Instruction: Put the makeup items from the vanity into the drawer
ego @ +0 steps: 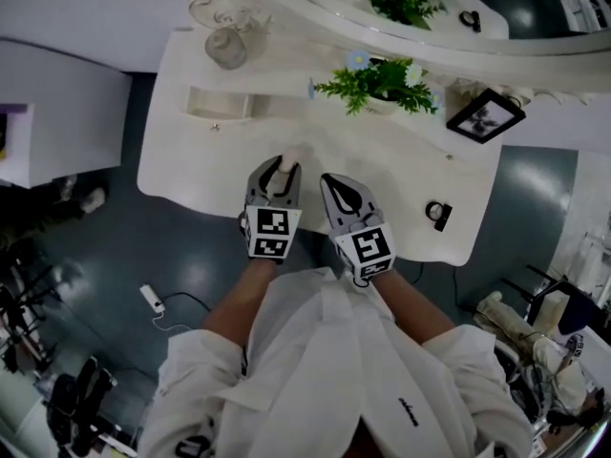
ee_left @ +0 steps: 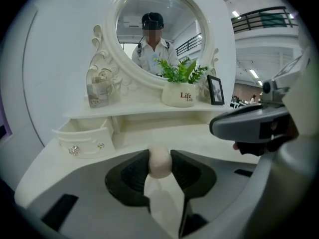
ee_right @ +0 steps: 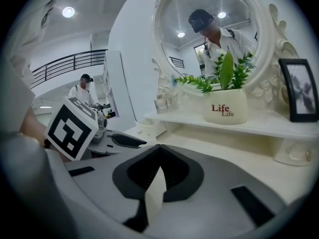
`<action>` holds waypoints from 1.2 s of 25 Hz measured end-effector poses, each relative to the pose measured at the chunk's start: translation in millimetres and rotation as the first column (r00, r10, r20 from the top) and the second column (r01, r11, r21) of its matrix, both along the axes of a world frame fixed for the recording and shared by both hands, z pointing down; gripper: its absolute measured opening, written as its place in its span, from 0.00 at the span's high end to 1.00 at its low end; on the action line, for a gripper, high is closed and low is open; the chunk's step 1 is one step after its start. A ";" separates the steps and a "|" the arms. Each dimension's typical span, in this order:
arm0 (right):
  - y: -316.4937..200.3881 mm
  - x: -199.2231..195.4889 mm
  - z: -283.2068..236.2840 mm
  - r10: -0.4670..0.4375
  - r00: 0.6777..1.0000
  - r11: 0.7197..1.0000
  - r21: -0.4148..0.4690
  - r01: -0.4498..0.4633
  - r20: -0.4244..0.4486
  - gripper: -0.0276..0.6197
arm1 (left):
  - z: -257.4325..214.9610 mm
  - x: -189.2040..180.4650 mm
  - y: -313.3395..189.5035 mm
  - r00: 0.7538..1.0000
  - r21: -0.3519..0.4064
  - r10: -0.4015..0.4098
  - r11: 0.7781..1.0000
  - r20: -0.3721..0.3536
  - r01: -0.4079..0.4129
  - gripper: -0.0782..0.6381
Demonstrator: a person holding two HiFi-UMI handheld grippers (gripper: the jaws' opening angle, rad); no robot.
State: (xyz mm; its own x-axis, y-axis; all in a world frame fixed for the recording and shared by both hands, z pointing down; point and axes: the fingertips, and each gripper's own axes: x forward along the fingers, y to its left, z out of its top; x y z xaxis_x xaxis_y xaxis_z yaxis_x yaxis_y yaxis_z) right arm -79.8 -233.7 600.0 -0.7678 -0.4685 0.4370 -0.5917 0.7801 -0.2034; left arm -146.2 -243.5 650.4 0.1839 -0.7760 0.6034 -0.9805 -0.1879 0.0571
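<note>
A cream, egg-shaped makeup sponge (ee_left: pixel 160 163) sits between the pads of my left gripper (ee_left: pixel 160 158), and both pads press on its sides. In the head view the left gripper (ego: pixel 284 167) holds the sponge (ego: pixel 290 156) just above the middle of the white vanity top (ego: pixel 401 170). A small drawer (ego: pixel 218 103) stands pulled open on the raised shelf to the far left, also visible in the left gripper view (ee_left: pixel 82 136). My right gripper (ego: pixel 329 181) hovers beside the left one, shut, its fingertips meeting with nothing between them (ee_right: pixel 159 147).
A potted plant (ego: pixel 382 89) marked "Life" and a black picture frame (ego: pixel 485 114) stand on the shelf under the oval mirror (ee_left: pixel 157 34). A glass bottle (ego: pixel 227 46) is at the shelf's left end. A small round black item (ego: pixel 437 212) lies at the vanity's right front.
</note>
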 end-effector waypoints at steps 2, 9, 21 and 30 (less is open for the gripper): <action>-4.5 -14.0 -0.8 -0.014 1.000 1.000 0.008 0.014 0.002 0.93 | -7.3 -9.6 -1.6 1.000 0.019 -0.021 1.000 -0.007 0.022 0.68; -18.5 -64.5 -1.9 -0.070 0.998 0.997 0.034 0.070 0.005 0.93 | -16.8 -41.6 -0.5 0.994 0.043 -0.099 0.994 -0.034 0.101 0.68; -28.3 -122.1 2.0 -0.122 0.992 0.992 0.026 0.122 -0.007 0.93 | -36.5 -92.7 -6.4 0.979 0.083 -0.196 0.976 -0.063 0.201 0.69; -49.3 -162.1 -7.3 -0.144 0.990 0.988 0.057 0.144 0.000 0.93 | -46.9 -128.6 -26.2 0.970 0.116 -0.238 0.963 -0.052 0.242 0.69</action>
